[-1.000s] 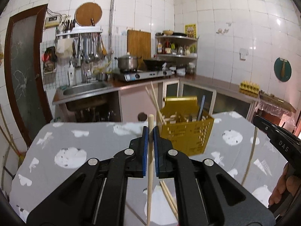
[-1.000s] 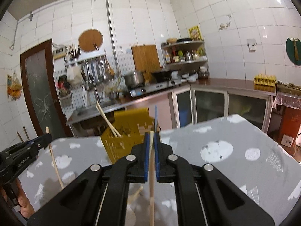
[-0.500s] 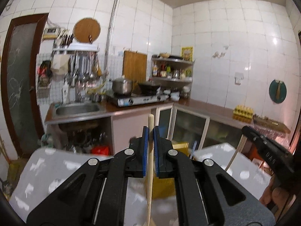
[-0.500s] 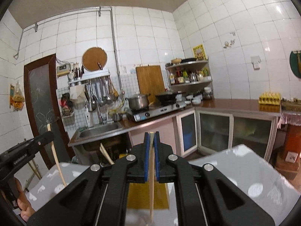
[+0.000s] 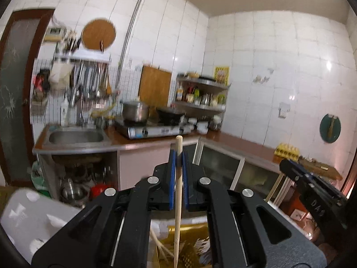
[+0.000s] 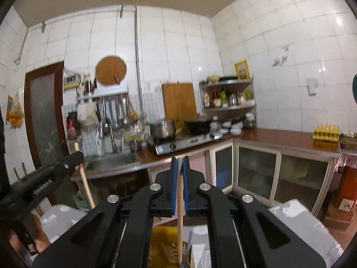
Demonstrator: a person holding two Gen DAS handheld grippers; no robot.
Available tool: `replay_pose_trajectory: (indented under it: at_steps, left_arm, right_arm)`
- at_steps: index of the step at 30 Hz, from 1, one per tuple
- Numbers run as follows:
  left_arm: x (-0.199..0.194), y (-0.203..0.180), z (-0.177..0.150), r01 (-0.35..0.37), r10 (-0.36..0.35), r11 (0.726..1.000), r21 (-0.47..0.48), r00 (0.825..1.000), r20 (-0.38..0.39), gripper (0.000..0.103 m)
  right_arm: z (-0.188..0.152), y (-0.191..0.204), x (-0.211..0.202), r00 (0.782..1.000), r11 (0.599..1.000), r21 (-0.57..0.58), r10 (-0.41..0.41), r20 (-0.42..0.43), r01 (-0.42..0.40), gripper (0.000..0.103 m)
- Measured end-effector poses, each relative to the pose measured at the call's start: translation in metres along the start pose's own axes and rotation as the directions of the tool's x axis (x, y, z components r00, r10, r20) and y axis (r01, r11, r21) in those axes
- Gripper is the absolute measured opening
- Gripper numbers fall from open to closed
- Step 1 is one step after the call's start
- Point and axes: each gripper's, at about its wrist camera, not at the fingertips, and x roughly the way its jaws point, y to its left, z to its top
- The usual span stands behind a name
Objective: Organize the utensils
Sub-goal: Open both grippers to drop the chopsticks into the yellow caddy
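My left gripper (image 5: 178, 156) is shut on a wooden chopstick (image 5: 177, 203) that stands upright between its blue pads, its lower end hanging over the yellow utensil basket (image 5: 189, 243). My right gripper (image 6: 179, 163) is shut on a second wooden chopstick (image 6: 179, 221), also upright, above the same yellow basket (image 6: 164, 243). Two more chopsticks (image 5: 159, 244) lean in the basket. In the left wrist view the right gripper (image 5: 312, 192) shows at the right edge. In the right wrist view the left gripper (image 6: 73, 157) and its chopstick (image 6: 86, 185) show at the left.
The table with the grey patterned cloth (image 6: 296, 218) lies low in both views. Behind it run a counter with a sink (image 5: 75, 137), a gas stove with a pot (image 5: 136, 111), a spice shelf (image 6: 227, 98) and glass-fronted cabinets (image 6: 283, 174). A person's hand (image 6: 38, 239) holds the left gripper.
Both grippers have risen with their chopsticks and moved toward the basket, which has dropped from mid-frame to the bottom edge of both views. The table has sunk out of most of the picture.
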Motion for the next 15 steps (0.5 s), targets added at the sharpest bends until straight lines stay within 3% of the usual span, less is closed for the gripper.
replay_pose_trajectory:
  at_steps: [4, 8, 9, 10, 11, 12, 13, 15]
  left_arm:
    - [0.035, 0.009, -0.049, -0.025, 0.027, 1.000, 0.013, 0.994, -0.105, 0.005]
    - [0.031, 0.022, -0.070, -0.053, 0.055, 0.998, 0.013, 0.988, -0.145, 0.007]
    - [0.026, 0.024, -0.069, -0.058, 0.059, 0.998, 0.013, 0.988, -0.146, 0.017]
    - [0.018, 0.026, -0.068, -0.064, 0.066, 0.998, 0.014, 0.988, -0.142, 0.038]
    - [0.007, 0.027, -0.066, -0.080, 0.082, 0.997, 0.020, 0.988, -0.131, 0.051]
    - [-0.005, 0.028, -0.064, -0.099, 0.102, 0.995, 0.027, 0.988, -0.116, 0.069]
    - [-0.015, 0.030, -0.062, -0.110, 0.113, 0.993, 0.036, 0.988, -0.103, 0.077]
    - [-0.042, 0.035, -0.058, -0.132, 0.136, 0.990, 0.058, 0.987, -0.079, 0.083]
  right_arm:
    - [-0.039, -0.010, 0.028, 0.993, 1.000, 0.006, 0.018, -0.116, -0.017, 0.005]
    - [-0.060, -0.021, 0.030, 0.984, 1.000, 0.011, 0.002, -0.175, 0.000, 0.007]
    - [-0.063, -0.024, 0.028, 0.983, 1.000, 0.019, -0.003, -0.183, 0.006, 0.008]
    - [-0.063, -0.027, 0.023, 0.982, 0.999, 0.029, -0.012, -0.190, 0.018, 0.020]
    - [-0.063, -0.030, 0.017, 0.981, 0.999, 0.039, -0.019, -0.191, 0.027, 0.045]
    - [-0.064, -0.033, 0.011, 0.982, 0.998, 0.047, -0.025, -0.186, 0.034, 0.056]
    - [-0.064, -0.035, 0.002, 0.983, 0.998, 0.052, -0.033, -0.181, 0.043, 0.060]
    - [-0.063, -0.037, -0.013, 0.980, 0.997, 0.054, -0.041, -0.197, 0.053, 0.060]
